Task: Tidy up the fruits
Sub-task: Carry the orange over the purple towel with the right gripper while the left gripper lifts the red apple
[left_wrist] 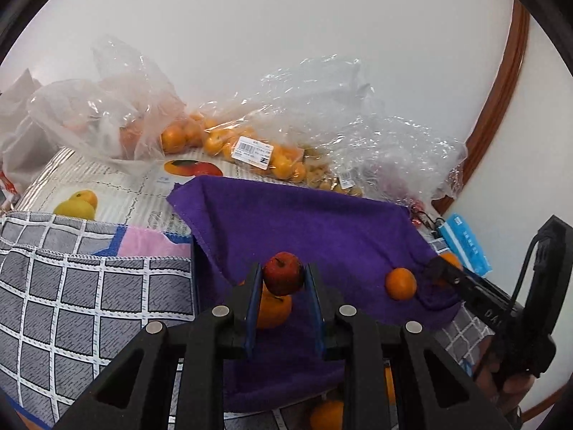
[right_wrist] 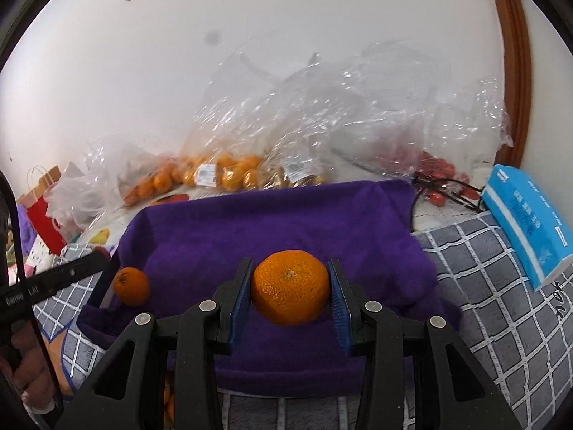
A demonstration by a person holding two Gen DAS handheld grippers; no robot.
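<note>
In the left wrist view my left gripper (left_wrist: pixel 283 272) is shut on a small red apple (left_wrist: pixel 283 276), held above the purple towel (left_wrist: pixel 322 222). An orange (left_wrist: pixel 275 311) lies on the towel just under the apple, and another orange (left_wrist: pixel 401 283) lies to the right. My right gripper (right_wrist: pixel 290 265) is shut on a large orange (right_wrist: pixel 290 288) over the same purple towel (right_wrist: pixel 268 222). A small orange (right_wrist: pixel 131 286) rests on the towel at the left. The towel seems to line a dark-edged box.
Clear plastic bags of oranges (left_wrist: pixel 215 139) and small red fruit (right_wrist: pixel 437 172) lie against the white wall behind the towel. A blue tissue pack (right_wrist: pixel 526 222) sits at the right on a grey checked cloth (left_wrist: pixel 89 286). One more orange (left_wrist: pixel 326 414) lies near the front.
</note>
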